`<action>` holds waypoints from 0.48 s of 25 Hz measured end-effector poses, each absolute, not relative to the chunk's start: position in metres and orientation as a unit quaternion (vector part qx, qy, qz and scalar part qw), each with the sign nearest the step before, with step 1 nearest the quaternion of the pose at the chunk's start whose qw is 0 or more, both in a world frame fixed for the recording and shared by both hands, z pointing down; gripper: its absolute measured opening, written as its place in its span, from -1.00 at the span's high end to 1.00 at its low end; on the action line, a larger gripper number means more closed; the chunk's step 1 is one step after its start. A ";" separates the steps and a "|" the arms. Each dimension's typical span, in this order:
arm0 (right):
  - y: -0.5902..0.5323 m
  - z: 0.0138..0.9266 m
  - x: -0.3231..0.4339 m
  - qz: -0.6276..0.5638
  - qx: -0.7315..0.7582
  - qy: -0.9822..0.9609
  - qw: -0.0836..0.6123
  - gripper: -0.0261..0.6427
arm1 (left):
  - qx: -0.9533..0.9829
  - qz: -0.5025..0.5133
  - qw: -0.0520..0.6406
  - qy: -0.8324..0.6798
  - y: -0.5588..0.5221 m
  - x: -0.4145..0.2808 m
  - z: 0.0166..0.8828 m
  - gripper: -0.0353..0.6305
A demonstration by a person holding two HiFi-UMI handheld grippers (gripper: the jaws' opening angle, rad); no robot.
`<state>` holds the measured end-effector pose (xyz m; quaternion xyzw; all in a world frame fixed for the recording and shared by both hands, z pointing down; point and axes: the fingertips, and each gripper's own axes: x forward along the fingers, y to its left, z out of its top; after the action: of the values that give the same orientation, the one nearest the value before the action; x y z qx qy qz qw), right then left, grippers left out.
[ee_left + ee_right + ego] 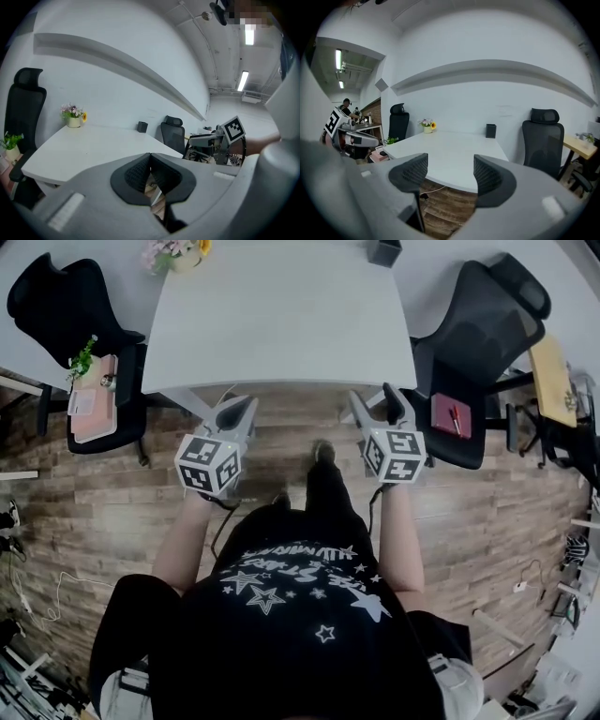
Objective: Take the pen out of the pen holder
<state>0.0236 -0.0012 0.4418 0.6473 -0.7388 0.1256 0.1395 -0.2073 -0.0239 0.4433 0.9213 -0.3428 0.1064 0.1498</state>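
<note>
A small black pen holder (382, 251) stands at the far right edge of the white table (281, 324); it also shows as a dark box (142, 126) (490, 131) in both gripper views. No pen can be made out in it from here. Both grippers are held in the air short of the table's near edge, well away from the holder. My left gripper (246, 407) (150, 161) is shut with nothing between its pads. My right gripper (373, 399) (450, 173) stands open and empty.
A flower pot (173, 254) (427, 125) sits at the table's far left. Black office chairs flank the table: the left one (75, 306) carries pink items and a small plant, the right one (487, 324) a red notebook (453, 416). Below is wooden floor (281, 456).
</note>
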 end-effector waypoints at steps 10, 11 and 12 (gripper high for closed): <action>-0.101 0.438 0.074 0.121 0.650 -0.742 0.108 0.00 | 0.912 0.094 0.148 -0.372 -0.099 -0.182 0.431 0.87; -0.115 0.437 0.081 0.120 0.649 -0.744 0.106 0.00 | 0.910 0.093 0.143 -0.378 -0.111 -0.179 0.427 0.87; -0.129 0.436 0.088 0.120 0.648 -0.745 0.104 0.00 | 0.908 0.092 0.139 -0.385 -0.123 -0.176 0.424 0.87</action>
<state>0.0878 -0.1291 0.4364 0.6481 -0.7450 0.1195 0.1036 -0.1756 -0.1235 0.4242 0.9078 -0.3848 0.0924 0.1388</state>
